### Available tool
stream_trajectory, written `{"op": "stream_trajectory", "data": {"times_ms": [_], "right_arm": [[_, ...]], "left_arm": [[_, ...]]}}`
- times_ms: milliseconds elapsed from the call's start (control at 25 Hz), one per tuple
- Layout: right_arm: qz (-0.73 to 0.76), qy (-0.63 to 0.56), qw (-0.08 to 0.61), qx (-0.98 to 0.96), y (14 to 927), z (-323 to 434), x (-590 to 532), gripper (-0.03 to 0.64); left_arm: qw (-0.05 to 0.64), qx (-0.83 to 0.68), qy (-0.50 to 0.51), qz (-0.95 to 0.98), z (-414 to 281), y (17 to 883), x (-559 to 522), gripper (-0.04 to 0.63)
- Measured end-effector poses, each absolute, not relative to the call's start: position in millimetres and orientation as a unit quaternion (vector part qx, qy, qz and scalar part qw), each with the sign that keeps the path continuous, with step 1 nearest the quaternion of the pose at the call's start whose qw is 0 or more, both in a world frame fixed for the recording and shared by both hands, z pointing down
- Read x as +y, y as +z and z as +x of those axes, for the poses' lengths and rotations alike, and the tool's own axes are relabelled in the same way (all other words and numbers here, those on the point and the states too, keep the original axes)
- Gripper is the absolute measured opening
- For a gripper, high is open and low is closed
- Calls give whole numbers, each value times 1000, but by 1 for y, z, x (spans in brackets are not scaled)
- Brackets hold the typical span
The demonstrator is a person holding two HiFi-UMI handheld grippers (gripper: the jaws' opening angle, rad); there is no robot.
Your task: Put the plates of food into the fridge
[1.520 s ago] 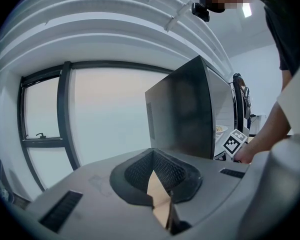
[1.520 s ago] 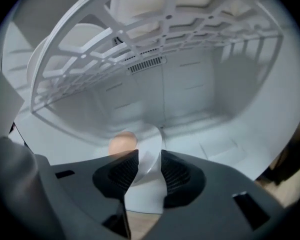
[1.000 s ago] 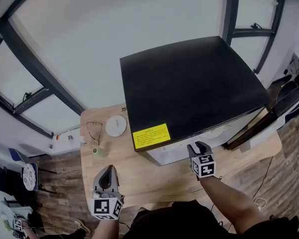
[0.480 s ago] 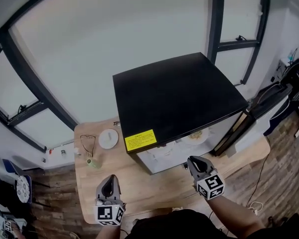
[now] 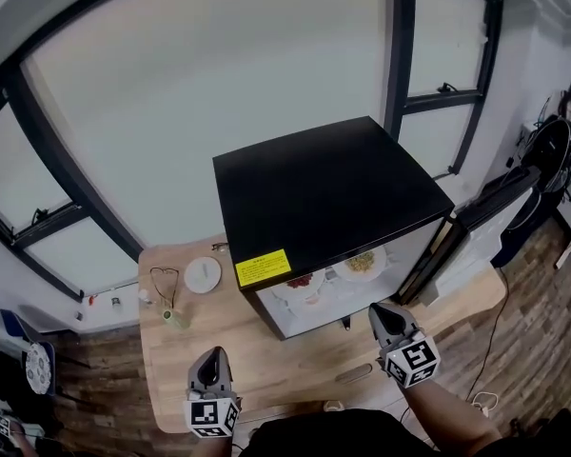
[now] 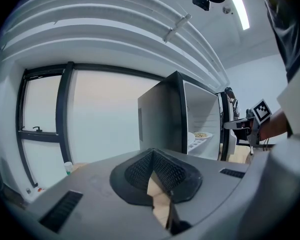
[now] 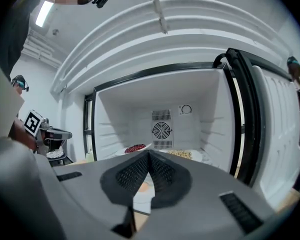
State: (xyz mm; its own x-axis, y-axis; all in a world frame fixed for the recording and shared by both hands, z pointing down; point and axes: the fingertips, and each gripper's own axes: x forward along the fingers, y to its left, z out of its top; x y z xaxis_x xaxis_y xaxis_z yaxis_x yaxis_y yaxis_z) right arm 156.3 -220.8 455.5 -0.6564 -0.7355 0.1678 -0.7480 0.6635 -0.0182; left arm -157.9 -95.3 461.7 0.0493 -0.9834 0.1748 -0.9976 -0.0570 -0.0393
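A black mini fridge [image 5: 324, 193] stands on the wooden table [image 5: 228, 346] with its door [image 5: 485, 219] swung open to the right. On its shelf sit a plate of red food [image 5: 299, 282] and a plate of yellowish food [image 5: 362, 262]. In the right gripper view the red plate [image 7: 135, 148] and the yellow plate [image 7: 180, 154] lie side by side, with another white plate [image 7: 142, 188] lower down. My right gripper [image 5: 384, 318] hangs just in front of the open fridge, its jaws closing to shut, empty. My left gripper [image 5: 209, 367] is shut and empty over the table's front left.
Left of the fridge, a small white plate [image 5: 203, 274], a pair of glasses [image 5: 164, 279] and a small bottle [image 5: 176, 317] lie on the table. A yellow label [image 5: 263, 267] marks the fridge top's front corner. Dark window frames [image 5: 400, 46] stand behind.
The right gripper has pulled back from the fridge front and its jaws have come together. The view has drawn back, so the open fridge's shelf and plates now show.
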Motion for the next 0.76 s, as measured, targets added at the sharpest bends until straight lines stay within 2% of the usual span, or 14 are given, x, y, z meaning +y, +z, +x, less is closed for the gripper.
{"op": "stream_trajectory", "data": {"times_ms": [760], "right_arm": [[398,36,80,-913,461,145,-239,20]], "left_arm": [[48,-682,87,724,-153,475,-100,5]]}}
